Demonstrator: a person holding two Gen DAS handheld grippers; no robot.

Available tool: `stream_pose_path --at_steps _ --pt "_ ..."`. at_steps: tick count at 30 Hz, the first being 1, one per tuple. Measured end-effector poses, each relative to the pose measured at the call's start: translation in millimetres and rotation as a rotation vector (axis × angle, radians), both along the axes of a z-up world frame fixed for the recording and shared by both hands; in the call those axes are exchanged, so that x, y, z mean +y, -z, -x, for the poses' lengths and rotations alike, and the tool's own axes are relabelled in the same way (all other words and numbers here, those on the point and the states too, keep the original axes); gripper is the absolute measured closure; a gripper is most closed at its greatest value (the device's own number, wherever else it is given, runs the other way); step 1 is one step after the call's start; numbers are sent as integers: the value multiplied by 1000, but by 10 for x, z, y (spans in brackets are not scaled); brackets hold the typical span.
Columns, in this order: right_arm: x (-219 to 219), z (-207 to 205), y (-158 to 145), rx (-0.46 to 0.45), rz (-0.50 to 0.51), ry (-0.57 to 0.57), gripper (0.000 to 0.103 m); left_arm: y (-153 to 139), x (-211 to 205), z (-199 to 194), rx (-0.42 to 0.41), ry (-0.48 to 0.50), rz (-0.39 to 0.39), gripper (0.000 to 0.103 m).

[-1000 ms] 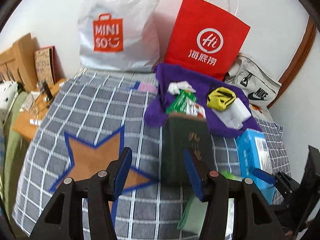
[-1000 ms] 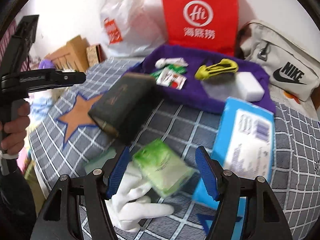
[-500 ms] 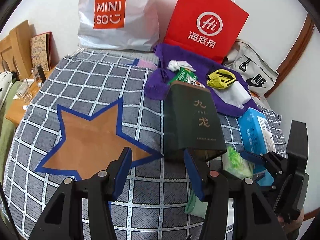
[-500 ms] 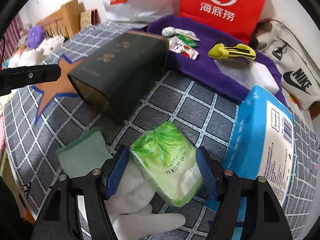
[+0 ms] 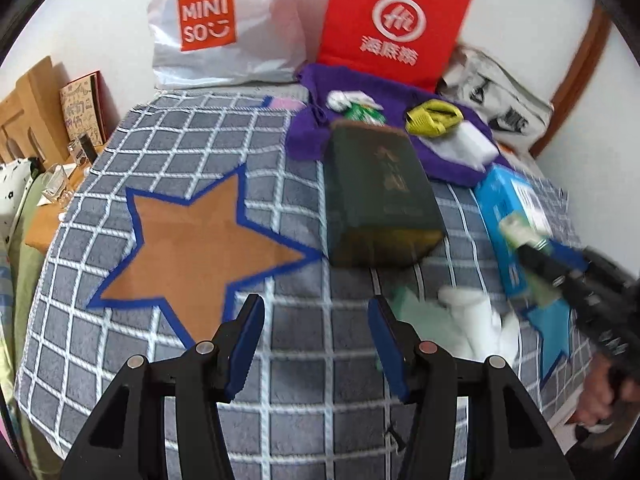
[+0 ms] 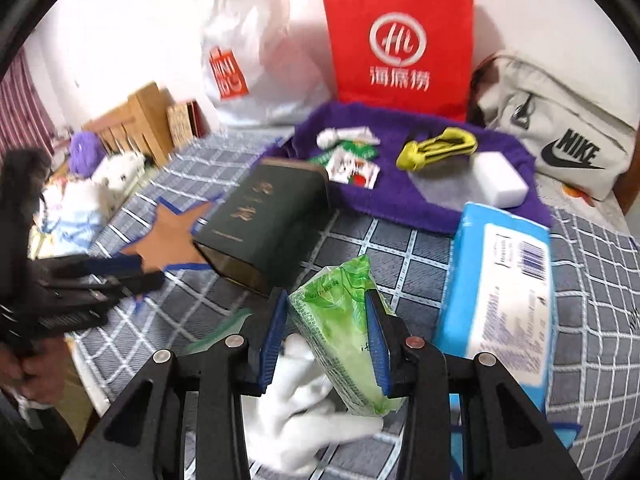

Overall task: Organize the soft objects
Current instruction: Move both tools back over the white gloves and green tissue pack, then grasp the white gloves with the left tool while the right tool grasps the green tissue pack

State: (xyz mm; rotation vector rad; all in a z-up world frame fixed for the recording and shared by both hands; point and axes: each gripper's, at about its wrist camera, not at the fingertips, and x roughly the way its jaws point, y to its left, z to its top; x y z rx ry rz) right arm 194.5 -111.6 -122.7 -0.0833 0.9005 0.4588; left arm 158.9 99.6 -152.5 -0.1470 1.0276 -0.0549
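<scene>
Green tissue pack (image 6: pixel 340 332) between closing right hand-held gripper (image 6: pixel 326 336) pads.

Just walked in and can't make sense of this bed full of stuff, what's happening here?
A person is sorting items on a checked blanket with two handheld grippers. The right gripper is closing on a green tissue pack, its pads against both sides. The left gripper hangs open and empty near a dark green box. A white glove lies beneath the pack.

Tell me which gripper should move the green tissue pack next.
Right. The right gripper has its jaws closing around the green tissue pack; the left gripper hangs empty over the checked blanket.
</scene>
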Motion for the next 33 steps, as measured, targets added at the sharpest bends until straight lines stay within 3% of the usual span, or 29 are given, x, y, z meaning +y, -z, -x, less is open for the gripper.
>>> stream_pose_path --at_steps 5,10,11,13,18,23,27,30,31,33 --pt "-199 414 -119 -24 -24 -8 65 138 -240 122 30 82 50 51" --pt "-437 737 -109 -53 32 6 65 226 -465 107 44 143 129 46" --pt "-501 764 -88 -51 42 22 65 228 -532 107 41 162 148 43" --pt "-638 784 -3 -47 77 62 64 217 -651 107 25 196 158 28" --pt "-793 692 317 -6 145 121 64 271 -957 55 47 267 121 27" --pt "-819 650 551 28 110 99 61 400 -1147 13 77 294 65 24" --pt "-892 696 522 26 68 71 49 438 -1224 6 46 302 -10 20" --pt "-987 769 440 -3 39 70 31 484 -1314 9 16 305 -148 16" --pt "-1013 789 421 -14 36 76 24 495 -1335 11 13 309 -171 16" --pt "-1060 795 406 -22 38 81 21 484 -1310 3 18 304 -164 16"
